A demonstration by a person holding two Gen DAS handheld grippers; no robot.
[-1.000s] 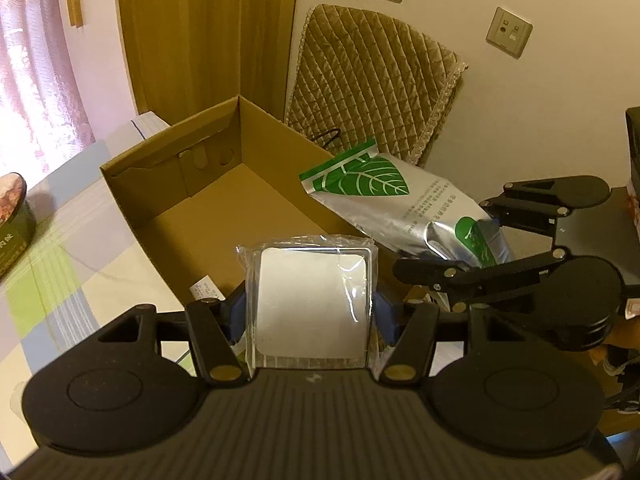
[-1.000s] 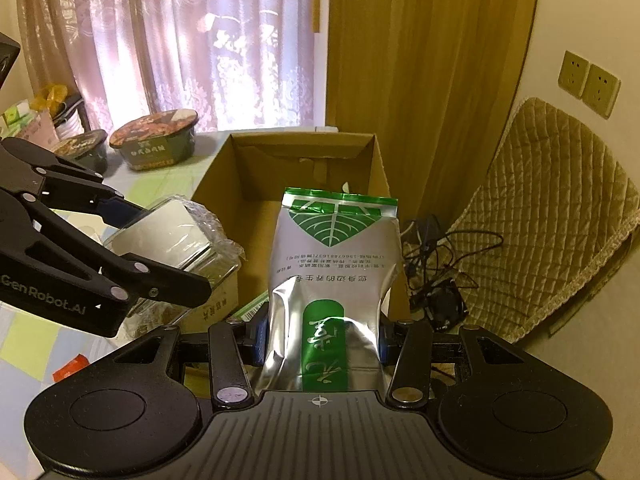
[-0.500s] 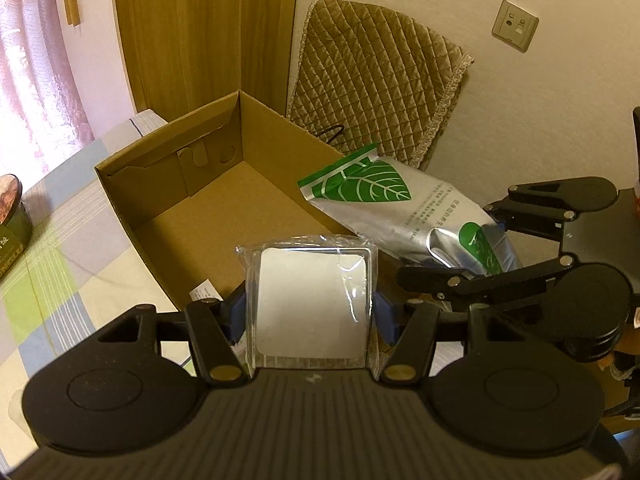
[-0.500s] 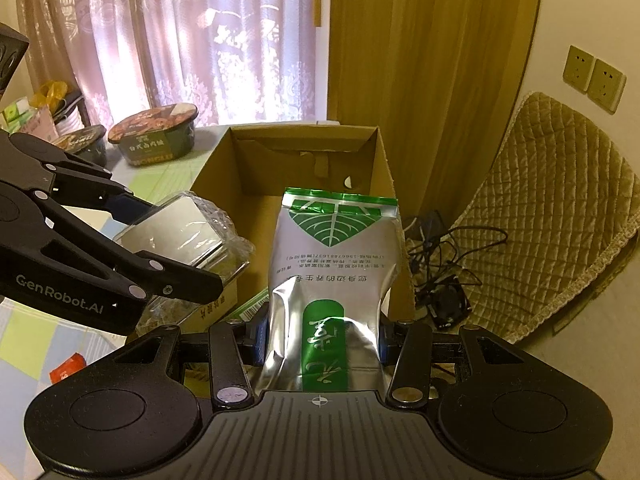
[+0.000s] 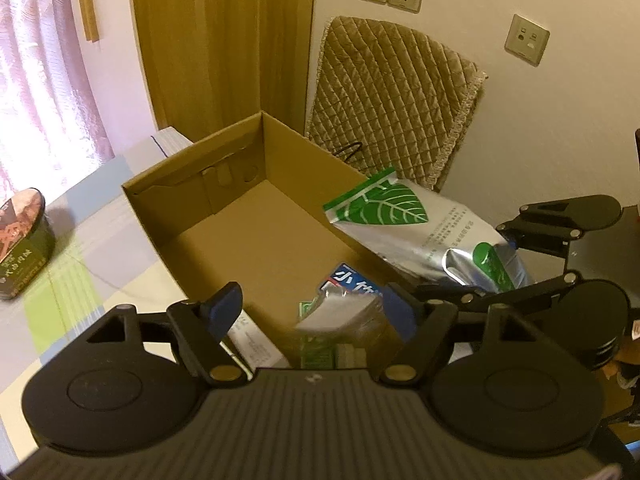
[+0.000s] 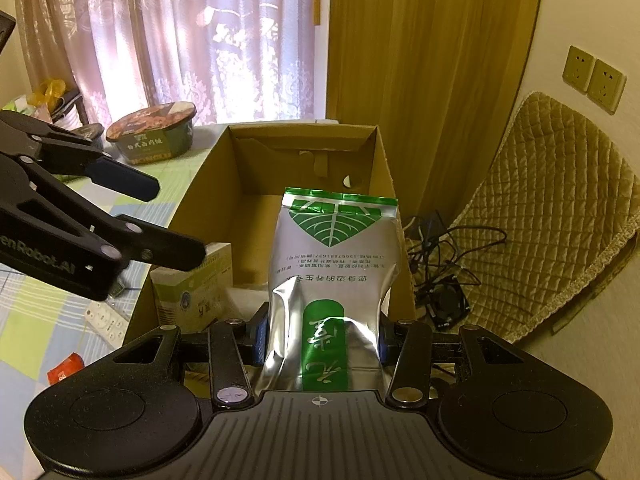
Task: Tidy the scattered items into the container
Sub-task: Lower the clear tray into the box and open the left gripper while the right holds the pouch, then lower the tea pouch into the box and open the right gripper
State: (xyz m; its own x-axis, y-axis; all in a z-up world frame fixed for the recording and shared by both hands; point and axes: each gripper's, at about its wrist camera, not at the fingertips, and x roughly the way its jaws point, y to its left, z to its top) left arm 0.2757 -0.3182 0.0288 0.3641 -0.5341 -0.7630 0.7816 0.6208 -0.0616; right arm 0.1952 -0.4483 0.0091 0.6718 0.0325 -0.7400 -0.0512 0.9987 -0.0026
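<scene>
Two grippers sit at the near end of the cardboard box [image 6: 304,152], and the coming move depends on how the foil pouch [image 6: 338,264] stands relative to that opening. In the right wrist view the right gripper [image 6: 320,340] is clamped on the pouch's lower end, and the pouch's long axis runs straight up the frame, its green leaf top already over the box interior at frame centre. Judged from this, the pouch need only go forward and down along its own length to land inside.

Toward the left of that frame the left gripper [image 6: 176,220] hangs over the box's near left corner with its fingers spread and nothing between them. In the left wrist view, a blurred plastic-wrapped packet [image 5: 340,312] shows just below those parted fingers, lower centre, inside the box beside other packets. An instant-noodle bowl [image 6: 154,138] remains out on the tabletop [image 6: 48,320], upper left, nearer the left gripper.
</scene>
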